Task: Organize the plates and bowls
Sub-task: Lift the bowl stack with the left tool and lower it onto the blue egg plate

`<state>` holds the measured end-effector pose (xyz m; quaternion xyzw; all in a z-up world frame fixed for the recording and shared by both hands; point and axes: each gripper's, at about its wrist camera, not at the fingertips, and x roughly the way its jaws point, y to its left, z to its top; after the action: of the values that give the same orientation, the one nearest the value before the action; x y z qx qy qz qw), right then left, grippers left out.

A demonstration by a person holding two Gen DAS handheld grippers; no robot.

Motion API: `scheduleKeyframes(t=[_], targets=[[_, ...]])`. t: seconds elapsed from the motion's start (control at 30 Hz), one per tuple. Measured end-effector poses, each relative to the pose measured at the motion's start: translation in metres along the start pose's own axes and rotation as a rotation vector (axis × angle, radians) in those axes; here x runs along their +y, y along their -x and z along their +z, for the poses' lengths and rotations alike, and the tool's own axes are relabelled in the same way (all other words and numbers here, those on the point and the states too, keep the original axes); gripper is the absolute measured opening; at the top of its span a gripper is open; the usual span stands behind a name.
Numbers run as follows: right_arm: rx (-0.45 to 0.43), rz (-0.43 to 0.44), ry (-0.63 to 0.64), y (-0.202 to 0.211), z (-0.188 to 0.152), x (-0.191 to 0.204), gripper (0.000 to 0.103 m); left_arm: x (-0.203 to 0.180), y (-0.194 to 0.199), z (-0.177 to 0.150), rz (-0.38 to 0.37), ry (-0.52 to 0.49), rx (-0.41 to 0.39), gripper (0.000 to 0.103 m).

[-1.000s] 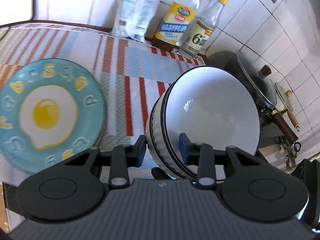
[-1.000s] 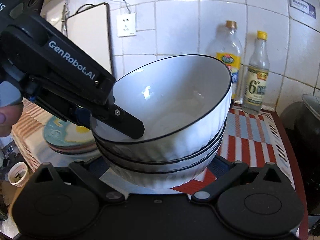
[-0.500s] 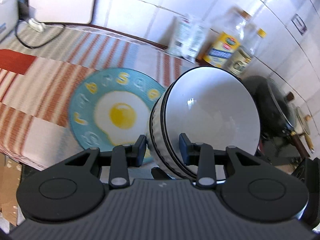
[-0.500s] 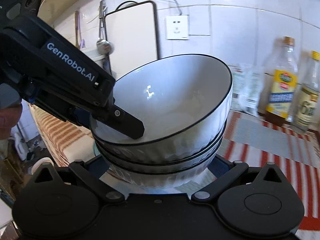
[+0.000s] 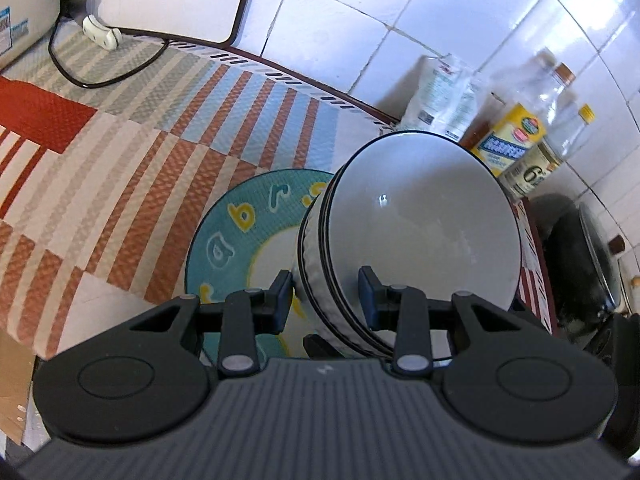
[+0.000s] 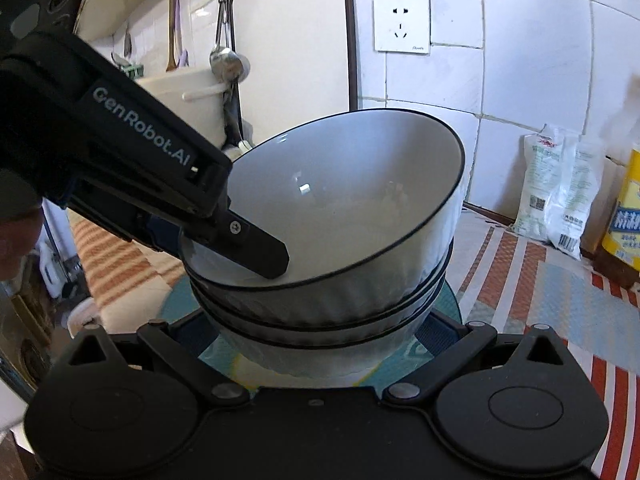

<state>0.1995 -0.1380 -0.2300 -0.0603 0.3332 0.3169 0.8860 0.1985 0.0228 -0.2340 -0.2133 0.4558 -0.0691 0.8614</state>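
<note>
A stack of three white ribbed bowls (image 5: 424, 240) with black rims hangs tilted over a teal fried-egg plate (image 5: 240, 224) on the striped cloth. My left gripper (image 5: 326, 294) is shut on the stack's near rim, one finger inside the top bowl, one outside. In the right wrist view the bowl stack (image 6: 340, 248) sits between my right gripper's (image 6: 316, 340) fingers, which cradle its base from both sides. The left gripper's finger (image 6: 256, 248) reaches into the top bowl there. The plate (image 6: 416, 352) shows just under the stack.
Oil and vinegar bottles (image 5: 520, 136) and a white bag (image 5: 444, 92) stand by the tiled wall. A black pot (image 5: 580, 252) sits at the right. A white cutting board (image 6: 292, 40) and a cable (image 5: 100, 76) are at the back left.
Both grippers carried the bowl stack leftward until it hangs over the teal plate. The plate now lies under the stack instead of to its left. The grips have not changed.
</note>
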Motion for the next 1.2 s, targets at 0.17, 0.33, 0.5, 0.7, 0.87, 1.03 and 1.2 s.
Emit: scheduleKeyframes(t=[0.17,0.33,0.5,0.7,0.87,1.03,1.2], targets=[[0.021,0.016,0.018,-0.018,0.004,-0.007,0.103,0.009,-0.016,0.008,0.001,0.028,0.004,0.033],[0.030,0.016,-0.005,-0.028,0.005,-0.017,0.103,0.005,-0.024,0.013,0.025,0.020,-0.006,0.033],[0.025,0.021,0.018,-0.031,0.004,-0.018,0.103,0.007,-0.026,0.014,0.028,0.045,-0.005,0.034],[0.042,0.020,0.001,-0.031,0.005,-0.020,0.103,0.007,-0.026,0.015,0.030,0.051,0.002,0.034],[0.072,-0.035,-0.021,-0.019,0.005,-0.013,0.103,-0.001,-0.025,0.020,0.072,-0.038,0.014,0.038],[0.088,-0.069,-0.058,0.011,0.006,-0.005,0.103,-0.009,-0.015,0.027,0.113,-0.083,0.032,0.038],[0.095,-0.131,-0.138,0.048,0.005,-0.003,0.103,-0.012,0.012,0.030,0.106,-0.116,0.005,0.041]])
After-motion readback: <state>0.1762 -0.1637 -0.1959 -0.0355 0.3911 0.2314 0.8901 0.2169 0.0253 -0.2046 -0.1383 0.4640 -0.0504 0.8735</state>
